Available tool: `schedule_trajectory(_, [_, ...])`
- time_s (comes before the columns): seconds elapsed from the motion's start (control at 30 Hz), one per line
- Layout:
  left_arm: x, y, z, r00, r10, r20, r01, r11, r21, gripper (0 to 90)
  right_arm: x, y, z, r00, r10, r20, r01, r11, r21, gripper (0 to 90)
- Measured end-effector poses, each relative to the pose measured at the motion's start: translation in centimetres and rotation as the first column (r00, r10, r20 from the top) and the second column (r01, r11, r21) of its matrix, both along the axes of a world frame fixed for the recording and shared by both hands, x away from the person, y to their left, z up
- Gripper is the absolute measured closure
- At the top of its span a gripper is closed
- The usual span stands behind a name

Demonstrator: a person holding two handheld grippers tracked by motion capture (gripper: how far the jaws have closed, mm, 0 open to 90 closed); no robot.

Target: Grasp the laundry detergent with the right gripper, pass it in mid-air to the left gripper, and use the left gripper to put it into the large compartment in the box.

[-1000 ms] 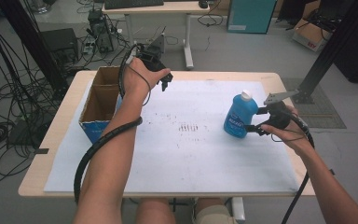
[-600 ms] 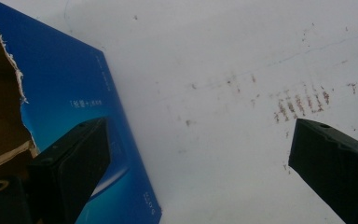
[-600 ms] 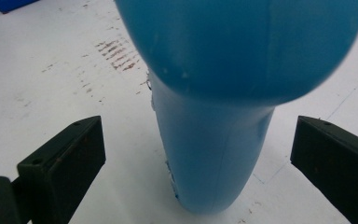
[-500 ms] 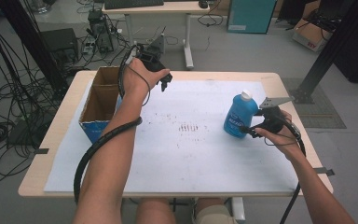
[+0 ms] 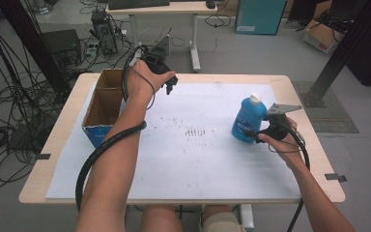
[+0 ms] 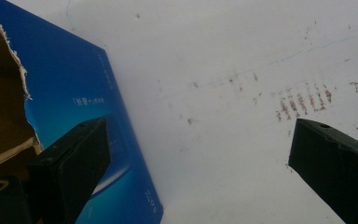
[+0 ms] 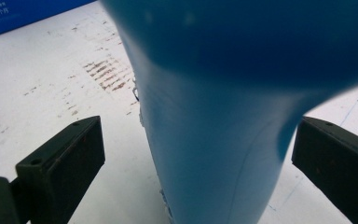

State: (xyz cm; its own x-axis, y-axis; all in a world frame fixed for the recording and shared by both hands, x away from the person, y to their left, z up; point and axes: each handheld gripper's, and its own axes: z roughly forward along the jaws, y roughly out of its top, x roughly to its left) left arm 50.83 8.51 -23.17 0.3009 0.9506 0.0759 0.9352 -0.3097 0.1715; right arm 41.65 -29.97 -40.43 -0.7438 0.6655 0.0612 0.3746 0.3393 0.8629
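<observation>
A blue bottle [image 5: 248, 120] with a white cap stands upright on the white sheet [image 5: 183, 164] at the right. My right gripper [image 5: 261, 134] is right beside its base on the right. In the right gripper view the bottle [image 7: 214, 140] stands between the two jaws of that gripper [image 7: 196, 158], open, with a gap on each side. My left gripper [image 5: 170, 83] hangs open above the sheet's far left part, beside an open cardboard box [image 5: 98, 137]. The left gripper view has the box's blue side [image 6: 74, 93] at its left and nothing between the jaws of the gripper [image 6: 196, 158].
Brown smudge marks [image 5: 196, 131] sit mid-sheet, left of the bottle. The wooden table [image 5: 63, 130] has bare margins around the sheet. Cables trail from both grippers along the forearms. Beyond the table are a desk [image 5: 174, 7], cables and a black post [image 5: 338, 53].
My right gripper has slid left toward the bottle, bringing its jaws around the base. The bottle and my left gripper have stayed put.
</observation>
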Motion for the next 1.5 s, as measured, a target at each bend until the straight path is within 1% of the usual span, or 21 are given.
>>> schedule_trajectory(0.17, [-0.03,-0.02,-0.06,1.0000,-0.001,0.003,0.001,1.0000,0.003,6.0,0.10,0.25,-0.21,0.9996,-0.006,0.026,0.006,0.9999,0.009,2.3])
schedule_trajectory(0.2, [-0.03,-0.02,-0.05,1.0000,-0.002,0.002,0.002,1.0000,0.000,6.0,0.05,0.33,-0.23,0.9998,-0.007,0.016,0.007,0.9999,0.010,2.3])
schedule_trajectory(0.33, [-0.08,-0.10,0.03,1.0000,-0.003,0.001,0.003,1.0000,0.001,6.0,-0.01,0.37,-0.29,0.9997,-0.014,0.019,0.014,0.9997,0.022,2.2])
schedule_trajectory(0.37, [-0.08,-0.13,0.05,1.0000,-0.002,0.000,0.002,1.0000,0.000,6.0,0.08,0.34,-0.30,0.9994,-0.011,0.033,0.011,0.9997,0.021,2.2])
schedule_trajectory(0.43, [-0.09,-0.18,0.11,1.0000,-0.006,0.000,0.006,1.0000,-0.001,6.0,0.07,0.31,-0.30,0.9992,-0.013,0.038,0.012,0.9997,0.023,2.0])
schedule_trajectory(0.57, [-0.14,-0.37,0.08,1.0000,-0.005,0.004,0.005,1.0000,-0.007,6.0,0.03,0.36,-0.33,0.9990,-0.017,0.041,0.016,0.9995,0.026,2.0])
schedule_trajectory(0.6, [-0.13,-0.38,0.09,1.0000,-0.009,0.002,0.009,0.9999,-0.005,6.0,-0.04,0.40,-0.30,0.9993,-0.015,0.034,0.014,0.9996,0.024,2.0])
schedule_trajectory(0.9, [-0.15,-0.54,0.04,0.9999,-0.014,-0.002,0.014,0.9999,-0.004,5.9,-0.15,0.40,-0.29,0.9995,-0.016,0.029,0.016,0.9995,0.028,1.9])
schedule_trajectory(0.97, [-0.15,-0.56,0.04,0.9999,-0.013,-0.001,0.013,0.9999,-0.005,5.9,-0.06,0.31,-0.25,0.9988,-0.012,0.046,0.011,0.9995,0.029,1.9])
schedule_trajectory(1.27, [-0.10,-0.51,0.05,0.9999,-0.015,0.000,0.015,0.9999,-0.006,5.9,-0.08,0.35,-0.15,0.9986,-0.010,0.053,0.009,0.9995,0.031,1.8])
schedule_trajectory(1.3, [-0.11,-0.51,0.10,0.9999,-0.012,0.006,0.012,0.9999,-0.008,5.9,-0.10,0.36,-0.12,0.9986,-0.010,0.053,0.008,0.9994,0.034,1.8])
schedule_trajectory(1.5, [-0.15,-0.52,0.14,0.9999,-0.017,0.002,0.017,0.9998,-0.006,5.9,-0.11,0.36,-0.12,0.9985,-0.011,0.054,0.009,0.9993,0.038,1.8])
